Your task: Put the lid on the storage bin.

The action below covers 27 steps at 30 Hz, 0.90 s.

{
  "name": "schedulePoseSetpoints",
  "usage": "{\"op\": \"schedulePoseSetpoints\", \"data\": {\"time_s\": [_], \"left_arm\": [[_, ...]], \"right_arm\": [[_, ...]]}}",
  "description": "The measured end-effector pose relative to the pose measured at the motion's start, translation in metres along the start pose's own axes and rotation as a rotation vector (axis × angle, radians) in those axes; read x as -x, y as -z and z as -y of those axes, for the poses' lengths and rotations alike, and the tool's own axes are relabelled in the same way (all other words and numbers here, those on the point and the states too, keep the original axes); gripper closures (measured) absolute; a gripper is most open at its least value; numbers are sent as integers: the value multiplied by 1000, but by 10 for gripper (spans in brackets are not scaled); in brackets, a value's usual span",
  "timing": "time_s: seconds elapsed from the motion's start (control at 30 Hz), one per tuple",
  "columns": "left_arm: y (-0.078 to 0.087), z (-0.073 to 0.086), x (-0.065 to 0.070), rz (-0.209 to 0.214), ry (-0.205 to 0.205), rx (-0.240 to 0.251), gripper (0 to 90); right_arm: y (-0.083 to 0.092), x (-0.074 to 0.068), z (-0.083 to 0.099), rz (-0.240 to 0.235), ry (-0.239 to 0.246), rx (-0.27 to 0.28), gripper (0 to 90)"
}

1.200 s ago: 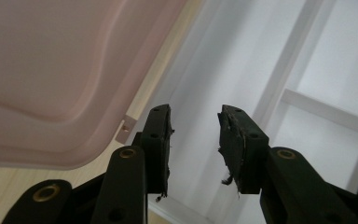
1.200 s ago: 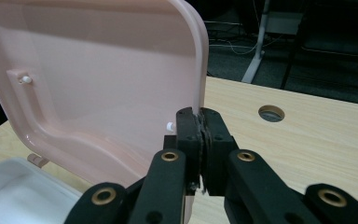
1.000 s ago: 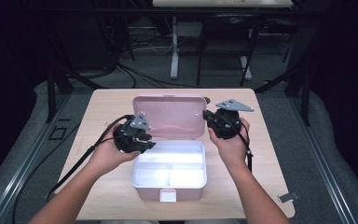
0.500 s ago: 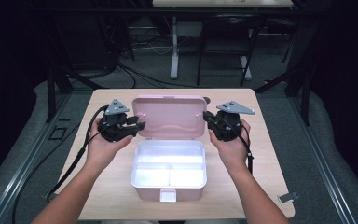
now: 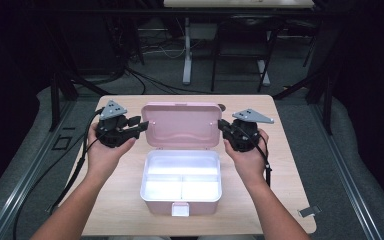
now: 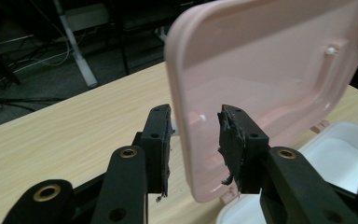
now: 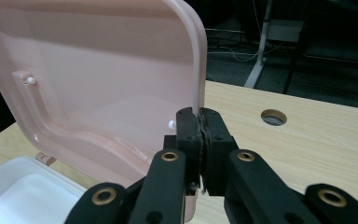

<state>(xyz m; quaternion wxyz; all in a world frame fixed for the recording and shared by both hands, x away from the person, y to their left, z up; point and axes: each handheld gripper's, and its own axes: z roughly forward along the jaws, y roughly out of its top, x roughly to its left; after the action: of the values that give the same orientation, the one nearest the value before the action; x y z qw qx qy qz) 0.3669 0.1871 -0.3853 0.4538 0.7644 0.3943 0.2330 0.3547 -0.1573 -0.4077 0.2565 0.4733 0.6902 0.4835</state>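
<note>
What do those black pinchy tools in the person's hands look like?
Each is a chunky black plastic two-jaw gripper: the left gripper and the right gripper. Each has a grey three-cornered plate on top and a thin black cable trailing down along the forearm. Up close, the arms of the jaws show brass-coloured rivet rings, and the flat black pads look ragged and worn. The forearms are bare, with no sleeves.

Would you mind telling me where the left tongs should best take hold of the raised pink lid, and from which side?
Grip the lid by its thin side edge, low down near the hinge, coming in from the lid's outer left side, level with the table. The lid stands upright, so its edge fits between the pads; the left tongs already straddle it, open. The right tongs grip the opposite edge that way.
</note>
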Motion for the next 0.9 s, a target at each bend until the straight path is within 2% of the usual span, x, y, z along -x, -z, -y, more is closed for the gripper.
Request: {"op": "schedulePoseSetpoints", "data": {"time_s": [0.07, 0.3, 0.47, 0.73, 0.9], "left_arm": [[-2, -1, -3, -6, 7, 1, 640], [-8, -2, -4, 23, 24, 19, 735], [-10, -2, -4, 12, 15, 29, 801], [-4, -1, 0, 9, -16, 35, 809], [0, 1, 1, 20, -20, 38, 809]], "right_arm": [[0, -1, 0, 3, 3, 2, 875], [2, 0, 1, -4, 5, 4, 875], [3, -1, 2, -6, 6, 6, 874], [7, 0, 2, -31, 5, 2, 866], [11, -1, 4, -35, 16, 4, 860]]}}
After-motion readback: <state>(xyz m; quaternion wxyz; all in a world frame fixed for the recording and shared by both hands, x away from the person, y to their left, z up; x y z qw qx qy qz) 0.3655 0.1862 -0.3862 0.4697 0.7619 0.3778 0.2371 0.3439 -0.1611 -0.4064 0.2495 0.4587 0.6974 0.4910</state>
